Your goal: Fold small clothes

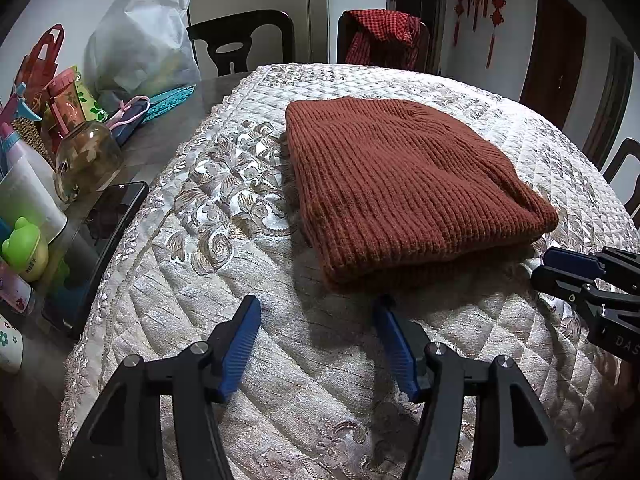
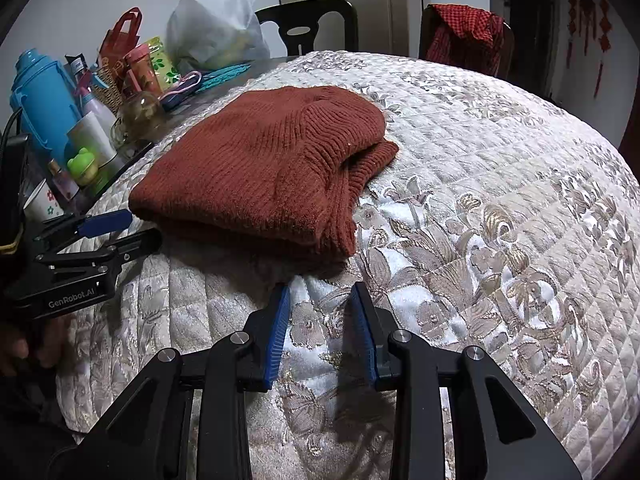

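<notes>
Left wrist view: the rust knit sweater (image 1: pixel 400 184) lies folded on the quilted cover (image 1: pixel 224 264), so the folding looks done. Both the left gripper (image 1: pixel 316 320) and right gripper (image 2: pixel 322 304) stand parted and empty; next probably comes a final squaring of edges.

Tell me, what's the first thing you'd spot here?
A rust-brown knitted sweater, folded into a thick bundle, lies in the middle of a shiny quilted floral table cover. Both hand-held grippers, left and right, hover open just before its near edge, holding nothing. Colourful bottles crowd the table's left side.
</notes>
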Available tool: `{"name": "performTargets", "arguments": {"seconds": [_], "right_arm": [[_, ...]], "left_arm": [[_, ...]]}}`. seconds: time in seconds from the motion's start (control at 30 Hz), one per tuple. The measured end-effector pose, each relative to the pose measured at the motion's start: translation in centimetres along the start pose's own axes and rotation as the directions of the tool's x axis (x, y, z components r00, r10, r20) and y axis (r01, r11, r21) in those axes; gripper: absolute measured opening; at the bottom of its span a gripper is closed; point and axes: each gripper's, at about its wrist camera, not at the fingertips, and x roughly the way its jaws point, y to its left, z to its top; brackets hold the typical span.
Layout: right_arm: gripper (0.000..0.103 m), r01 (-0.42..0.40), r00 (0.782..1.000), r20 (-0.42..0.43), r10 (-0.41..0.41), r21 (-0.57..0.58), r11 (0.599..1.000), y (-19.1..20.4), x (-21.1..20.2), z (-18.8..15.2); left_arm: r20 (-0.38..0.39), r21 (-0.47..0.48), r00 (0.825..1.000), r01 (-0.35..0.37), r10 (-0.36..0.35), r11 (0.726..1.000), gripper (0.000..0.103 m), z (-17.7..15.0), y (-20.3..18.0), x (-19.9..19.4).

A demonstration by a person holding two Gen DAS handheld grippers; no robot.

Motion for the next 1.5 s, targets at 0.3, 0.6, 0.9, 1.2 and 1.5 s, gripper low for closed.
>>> {"name": "performTargets", "arguments": {"seconds": [0.3, 0.6, 0.9, 1.2, 1.5], "right_arm": [[0.032, 0.0, 1.0, 0.0, 0.0, 0.001, 1.0, 0.01, 0.01, -0.02], [0.032, 0.0, 1.0, 0.0, 0.0, 0.0, 1.0, 0.0, 0.0, -0.02], [0.032, -0.001, 1.0, 0.0, 0.001, 0.001, 1.0, -0.01, -0.01, -0.02], [0.032, -0.004, 1.0, 0.0, 0.004, 0.003, 1.0, -0.08, -0.05, 0.03], [0.033, -0.004, 1.0, 0.001, 0.004, 0.003, 1.0, -0.05, -0.06, 0.02]], "left_arm": [[0.0, 0.0, 1.0, 0.0, 0.0, 1.0, 0.064, 0.0, -0.01, 0.01], [-0.001, -0.004, 1.0, 0.004, -0.004, 1.0, 0.066, -0.02, 0.06, 0.03], [-0.004, -0.011, 1.0, 0.007, -0.007, 1.0, 0.068, 0.0, 0.0, 0.04], [-0.008, -0.006, 1.0, -0.002, 0.002, 1.0, 0.071, -0.02, -0.26, 0.04], [-0.007, -0.002, 1.0, -0.009, 0.009, 1.0, 0.072, -0.02, -0.34, 0.04]]}}
